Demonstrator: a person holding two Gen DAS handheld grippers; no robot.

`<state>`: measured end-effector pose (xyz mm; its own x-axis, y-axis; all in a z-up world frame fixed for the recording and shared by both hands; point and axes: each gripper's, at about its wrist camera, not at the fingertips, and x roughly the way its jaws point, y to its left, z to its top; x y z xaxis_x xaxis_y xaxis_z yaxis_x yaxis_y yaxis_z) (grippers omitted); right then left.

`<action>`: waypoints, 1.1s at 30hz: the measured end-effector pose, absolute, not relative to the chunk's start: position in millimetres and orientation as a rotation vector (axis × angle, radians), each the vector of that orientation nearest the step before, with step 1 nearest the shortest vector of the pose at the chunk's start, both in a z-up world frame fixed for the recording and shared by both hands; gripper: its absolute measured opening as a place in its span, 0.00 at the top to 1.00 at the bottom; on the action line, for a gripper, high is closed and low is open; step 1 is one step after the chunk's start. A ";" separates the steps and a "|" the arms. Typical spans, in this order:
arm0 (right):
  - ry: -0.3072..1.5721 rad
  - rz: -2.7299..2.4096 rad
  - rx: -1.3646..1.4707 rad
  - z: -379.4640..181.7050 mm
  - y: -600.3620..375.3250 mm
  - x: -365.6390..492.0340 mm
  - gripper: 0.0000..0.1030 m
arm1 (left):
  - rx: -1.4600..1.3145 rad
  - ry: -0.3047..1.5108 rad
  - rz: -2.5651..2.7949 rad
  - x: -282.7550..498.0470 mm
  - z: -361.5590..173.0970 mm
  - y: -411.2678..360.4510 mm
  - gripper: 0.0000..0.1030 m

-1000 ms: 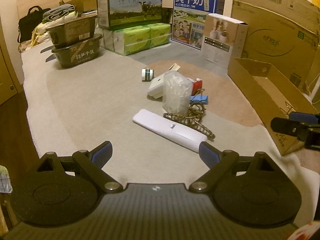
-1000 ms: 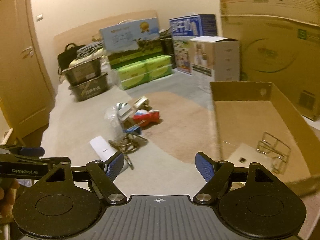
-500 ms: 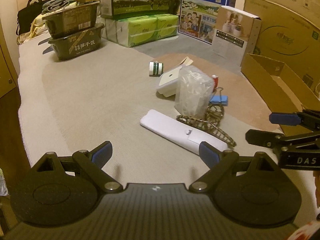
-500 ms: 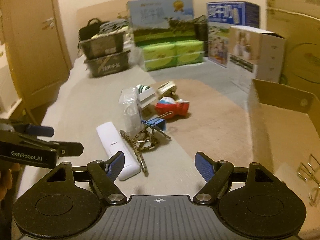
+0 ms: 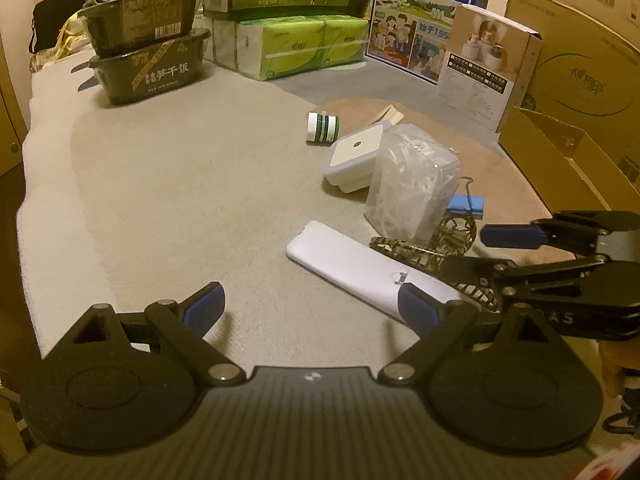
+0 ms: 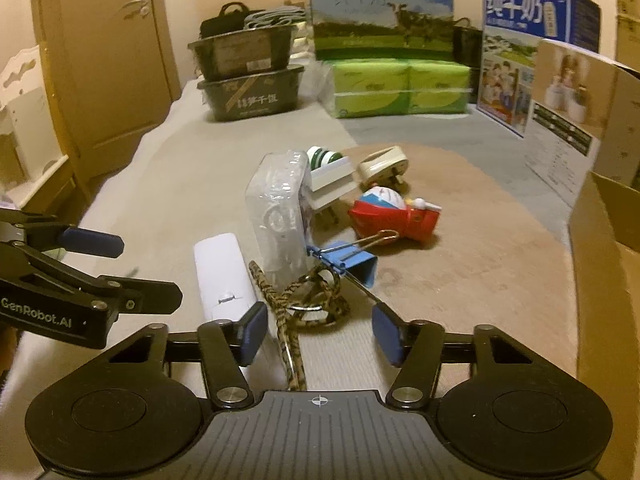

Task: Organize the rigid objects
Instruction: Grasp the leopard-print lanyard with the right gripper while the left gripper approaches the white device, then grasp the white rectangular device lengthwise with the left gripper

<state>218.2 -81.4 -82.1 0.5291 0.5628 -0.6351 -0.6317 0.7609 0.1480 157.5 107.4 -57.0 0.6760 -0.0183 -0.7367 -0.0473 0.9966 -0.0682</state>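
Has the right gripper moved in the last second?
Yes. The right gripper has left the cardboard box and come down over the patterned strap; its jaws are closing around it.

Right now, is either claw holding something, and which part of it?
No, nothing is held. The left claw is wide open over bare blanket. The right claw is closing around the leopard-print strap, but its pads don't press on it.

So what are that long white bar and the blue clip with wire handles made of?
The long white bar looks like smooth matte plastic: even white, rounded edges, soft sheen. The blue clip looks like painted sheet metal with thin wire handles that glint, though the blur leaves it uncertain.
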 end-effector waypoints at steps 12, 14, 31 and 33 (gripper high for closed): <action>0.733 0.758 -0.116 -88.8 -79.1 220.3 0.63 | -0.114 0.834 0.010 156.5 -60.1 106.9 0.10; 0.739 0.756 -0.128 -87.2 -81.5 213.6 0.63 | -0.120 0.830 0.008 155.1 -59.1 106.8 0.10; 0.797 0.536 0.004 -81.7 -145.1 141.9 0.63 | -0.033 0.867 -0.020 173.6 -79.1 56.5 0.21; 0.793 0.522 0.008 -81.2 -146.1 140.0 0.63 | 0.007 0.862 -0.011 174.6 -81.1 51.1 0.29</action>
<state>140.0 -146.1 -81.2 0.5821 0.4496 -0.6775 -0.4440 0.8738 0.1983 174.6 51.1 -81.1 0.6511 -0.0068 -0.7590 0.0126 0.9999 0.0019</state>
